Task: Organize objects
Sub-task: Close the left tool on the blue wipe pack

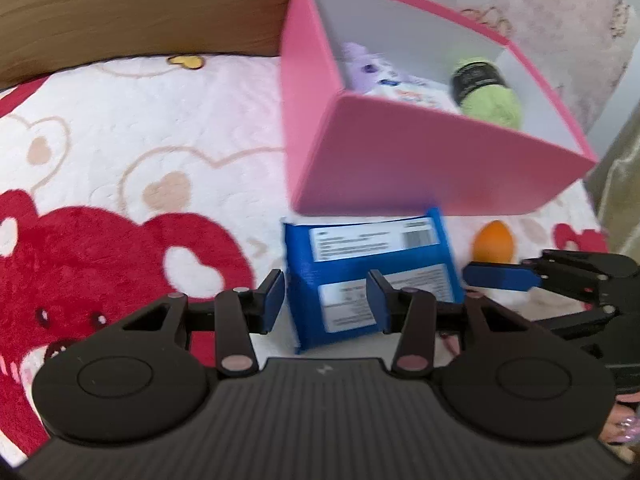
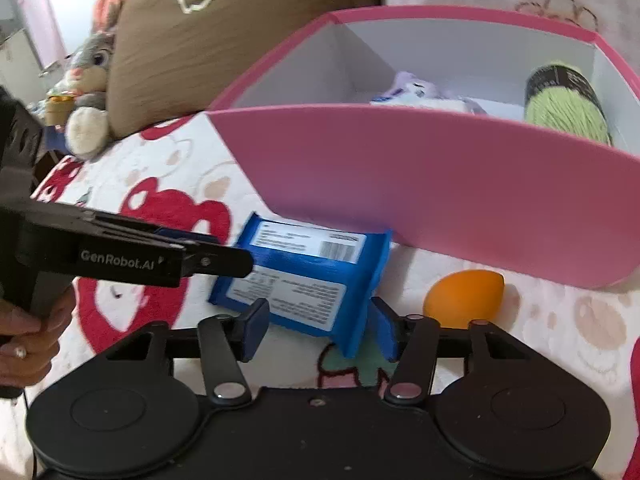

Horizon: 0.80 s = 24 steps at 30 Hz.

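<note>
The left gripper (image 1: 326,300) fingers are standing partly open around the near end of the blue packet (image 1: 368,276), seemingly not yet pressing. The right gripper (image 2: 320,326) fingers are likewise straddling its other end. The packet is lying on the bed blanket (image 1: 120,140), beside the pink box (image 1: 400,160).

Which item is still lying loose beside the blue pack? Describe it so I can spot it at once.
Find the big pink box on the bear-print blanket. In front of its near wall lies the blue pack, and just right of that pack sits the orange egg-shaped sponge. It is the only small, smooth, rounded, label-free thing outside the box.
</note>
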Motion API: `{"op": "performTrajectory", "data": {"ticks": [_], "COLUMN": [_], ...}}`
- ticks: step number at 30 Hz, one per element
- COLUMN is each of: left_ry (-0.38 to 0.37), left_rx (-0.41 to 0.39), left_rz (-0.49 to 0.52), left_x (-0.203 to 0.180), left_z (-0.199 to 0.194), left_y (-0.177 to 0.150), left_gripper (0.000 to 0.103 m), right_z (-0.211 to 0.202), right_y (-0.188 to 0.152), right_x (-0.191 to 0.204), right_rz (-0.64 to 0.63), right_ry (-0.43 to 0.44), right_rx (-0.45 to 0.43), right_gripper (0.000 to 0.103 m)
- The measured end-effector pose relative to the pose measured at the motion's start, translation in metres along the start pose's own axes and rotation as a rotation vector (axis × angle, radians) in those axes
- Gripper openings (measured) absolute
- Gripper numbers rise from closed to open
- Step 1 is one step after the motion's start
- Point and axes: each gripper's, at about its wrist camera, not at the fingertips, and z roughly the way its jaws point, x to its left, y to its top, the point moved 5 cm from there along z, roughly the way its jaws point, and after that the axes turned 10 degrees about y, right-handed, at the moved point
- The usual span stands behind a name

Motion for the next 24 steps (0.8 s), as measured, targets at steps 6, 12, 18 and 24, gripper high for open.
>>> {"op": "performTrajectory", "data": {"ticks": [6,12,18,24], "left_ry": [0.002,-0.039,-0.044,-0.05], "left_rx": [-0.003,-0.021,-0.015,-0.03], "left_rz": [-0.066,-0.107,-0.22,-0.209], "left_x": [0.011,0.003,0.003,-0.006], "left_z": [0.013,0.021,0.017,-0.001], "left_y": [-0.006,-0.01,-0.013,-0.02], "left_gripper": [0.047,0.038,0.032,0.032], "right_z": [0.01,0.017,0.021,0.013], "right_y": [-0.002,-0.005,-0.009,-0.011], "right_x": [-0.009,-0.013,-0.018,0.001], "right_rz": [0.032,0.083,0.153,0.041], "right_ry": [-0.039,-0.043,0.002,-0.046], "right_rx": [-0.006,0.002,-0.014,0.001], "right_gripper": [0.041,0.04,0.04,0.036]}}
